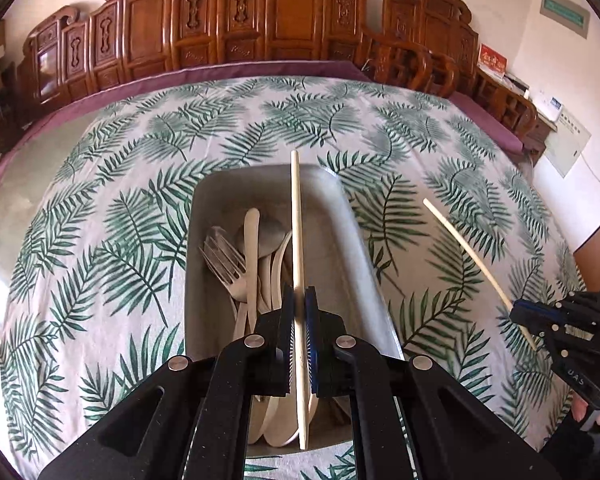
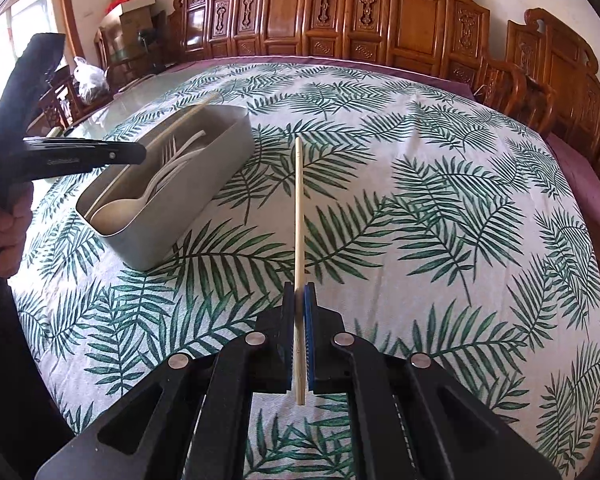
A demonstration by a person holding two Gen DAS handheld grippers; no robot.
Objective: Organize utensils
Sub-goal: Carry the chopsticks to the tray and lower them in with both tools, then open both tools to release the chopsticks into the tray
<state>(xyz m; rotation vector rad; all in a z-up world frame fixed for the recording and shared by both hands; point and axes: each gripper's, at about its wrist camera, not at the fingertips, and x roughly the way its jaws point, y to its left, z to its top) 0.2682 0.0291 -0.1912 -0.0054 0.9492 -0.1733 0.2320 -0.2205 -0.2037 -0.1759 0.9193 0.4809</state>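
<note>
1. Two chopsticks, one per gripper. Left gripper (image 1: 300, 300) closed on left chopstick (image 1: 297, 220), clamped between the blue pads; shaft running straight ahead past the fingertips, butt end protruding behind the pads.
2. Held above grey bin (image 1: 356, 248), roughly along its long axis, tip reaching past the far rim.
3. Right gripper (image 2: 299, 296) closed on right chopstick (image 2: 298, 208), pinched near its rear end; most of the length projecting forward over the leaf-print tablecloth (image 2: 440, 200), well clear of the bin (image 2: 204, 208).
4. Both chopsticks pale, slender, straight, of light wood colour.
5. Bin contents: pale forks (image 1: 224, 258), spoons (image 2: 116, 210) and a knife-like handle (image 1: 252, 248), lying lengthwise, overlapping.
6. Bin toward the table's left side in the right wrist view; carved wooden chairs (image 2: 380, 20) along the far edge.
</note>
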